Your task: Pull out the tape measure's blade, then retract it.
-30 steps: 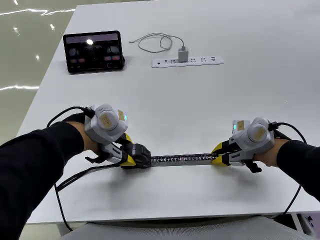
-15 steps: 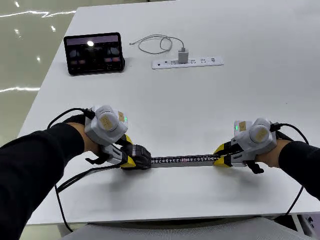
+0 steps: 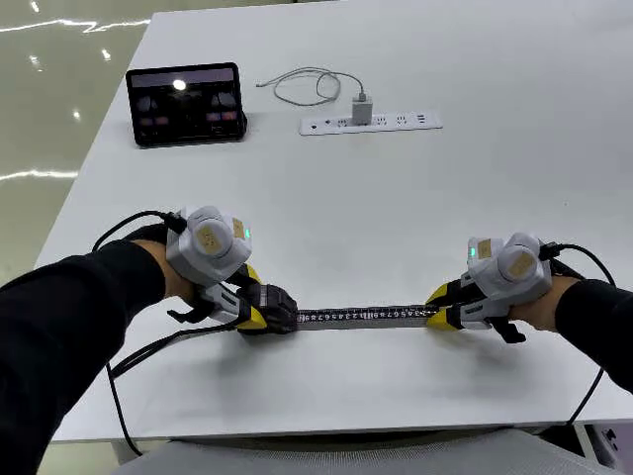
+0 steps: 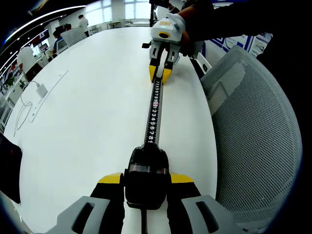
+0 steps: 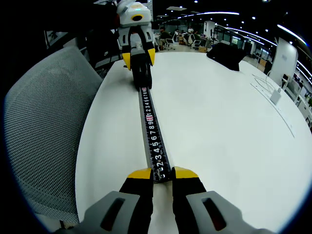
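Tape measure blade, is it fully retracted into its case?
No, the blade stretches out from the case held by the left gripper across to the right gripper.

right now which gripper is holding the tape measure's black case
The left gripper clamps the black case; the right gripper pinches the blade at its tip.

Left gripper (image 3: 255,313) and right gripper (image 3: 437,307) low, well apart, facing each other, fingers (image 5: 139,174) closed.

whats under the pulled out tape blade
The white table. The blade stretches over it from the black case in the left gripper to the right gripper, shut on its tip. The strip of table directly beneath is covered by the blade.
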